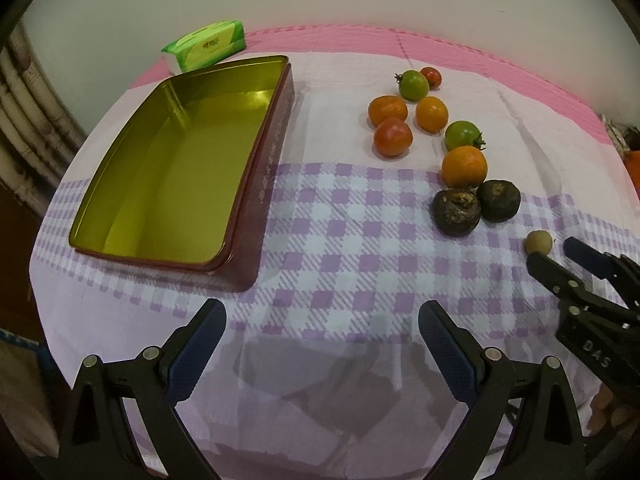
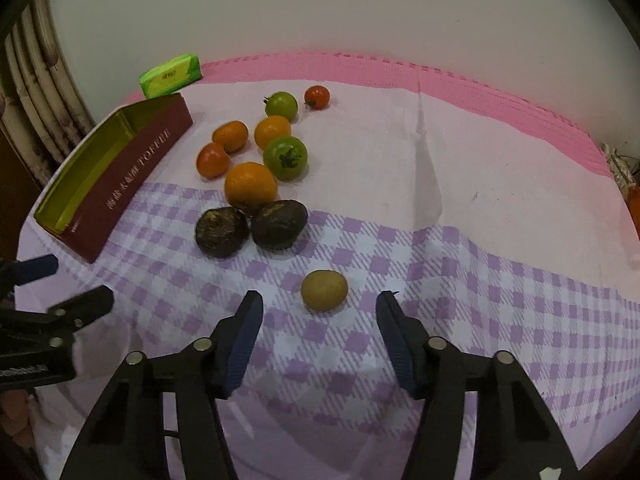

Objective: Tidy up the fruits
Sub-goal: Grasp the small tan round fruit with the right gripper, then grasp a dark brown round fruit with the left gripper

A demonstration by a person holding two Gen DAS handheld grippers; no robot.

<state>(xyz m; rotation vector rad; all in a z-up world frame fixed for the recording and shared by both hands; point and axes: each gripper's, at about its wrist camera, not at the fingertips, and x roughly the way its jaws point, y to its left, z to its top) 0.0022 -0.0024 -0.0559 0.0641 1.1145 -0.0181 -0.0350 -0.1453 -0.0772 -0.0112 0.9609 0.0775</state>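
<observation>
A small tan round fruit [image 2: 324, 290] lies on the checked cloth between the fingertips of my right gripper [image 2: 320, 300], which is open; the pads do not touch it. Beyond it sit two dark wrinkled fruits [image 2: 221, 232] [image 2: 279, 224], several orange fruits [image 2: 251, 184], green tomatoes [image 2: 285, 158] and red tomatoes [image 2: 213, 160]. My left gripper [image 1: 322, 309] hovers open over bare cloth with nothing between its fingers. The maroon tin [image 1: 264, 184] with a gold inside stands to its upper left, with nothing in it. In the left wrist view the right gripper [image 1: 554, 250] reaches the tan fruit [image 1: 539, 242].
A green tissue pack [image 1: 206, 44] lies behind the tin. Pink foam matting [image 2: 460, 88] runs along the far edge under a pale wall. A curtain [image 2: 36, 92] hangs at the left. The left gripper [image 2: 80, 280] shows at the left edge of the right wrist view.
</observation>
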